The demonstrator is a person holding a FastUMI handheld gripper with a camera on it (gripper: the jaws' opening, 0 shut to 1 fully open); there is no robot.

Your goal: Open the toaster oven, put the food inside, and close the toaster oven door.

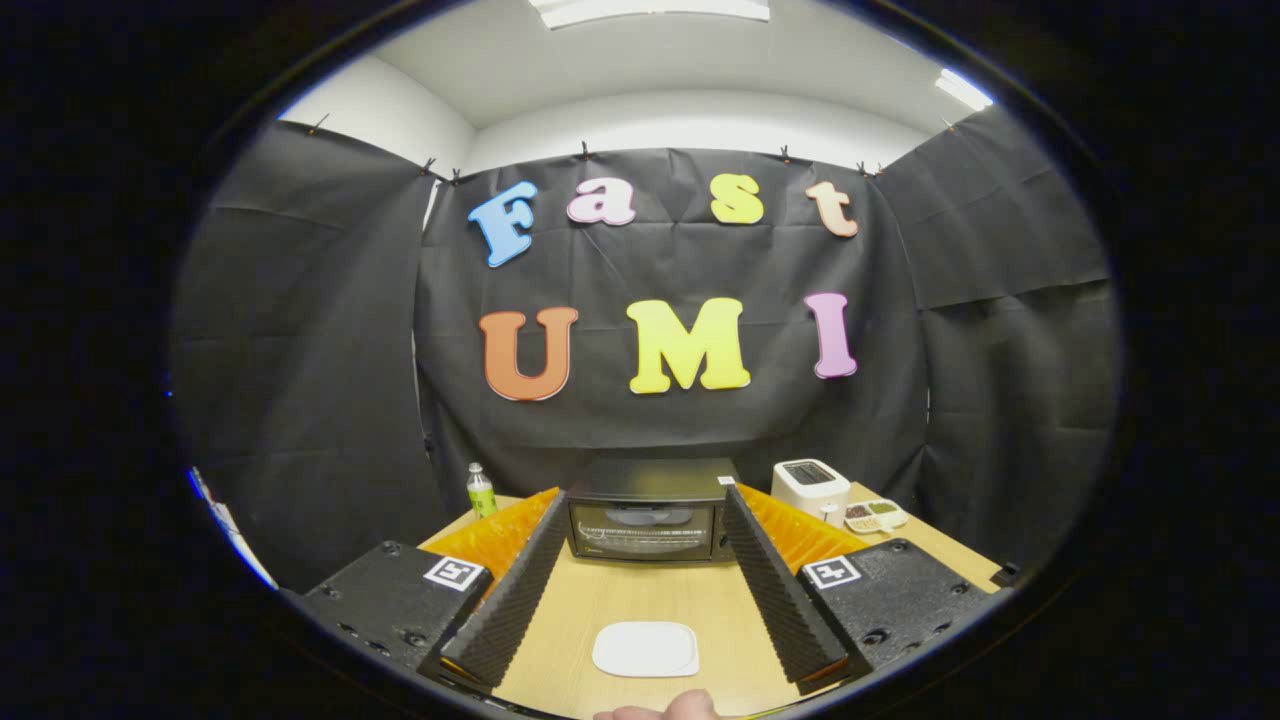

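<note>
The oven [648,512] stands shut at the table's [640,600] far side beyond the tool [645,590], whose fingers gape wide and hold nothing over an empty-looking plate [645,648], fitting food not yet brought or already inside.

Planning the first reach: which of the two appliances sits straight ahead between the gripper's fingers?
The black toaster oven, door shut, beyond the open gripper; the white toaster stands off beside it.
</note>
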